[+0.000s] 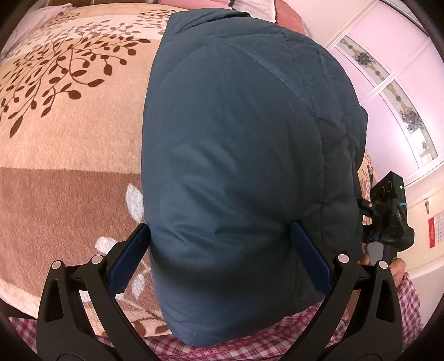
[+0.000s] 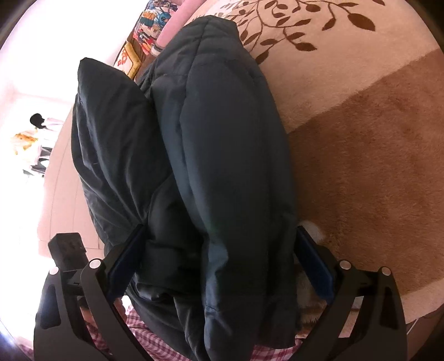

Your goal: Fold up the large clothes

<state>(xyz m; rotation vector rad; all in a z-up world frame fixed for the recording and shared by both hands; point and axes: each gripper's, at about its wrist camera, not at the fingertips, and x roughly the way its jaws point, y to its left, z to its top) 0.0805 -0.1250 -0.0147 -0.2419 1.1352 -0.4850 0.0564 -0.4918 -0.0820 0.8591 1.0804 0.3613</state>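
A dark teal padded jacket lies folded into a thick bundle on the bed, its near end hanging over the edge toward me. My left gripper straddles that near end, jaws wide, with both blue pads pressed against the bundle's sides and creases running between them. The jacket shows in the right wrist view as stacked puffy layers. My right gripper stands at its widest around the same end, its pads beside the fabric without squeezing it. The right gripper's black housing shows at the jacket's right edge.
A beige and brown blanket with a leaf pattern covers the bed. Pillows lie at the far end. A person's red checked clothing is just below the grippers. Pale wardrobe doors stand to the right, and bright floor lies beside the bed.
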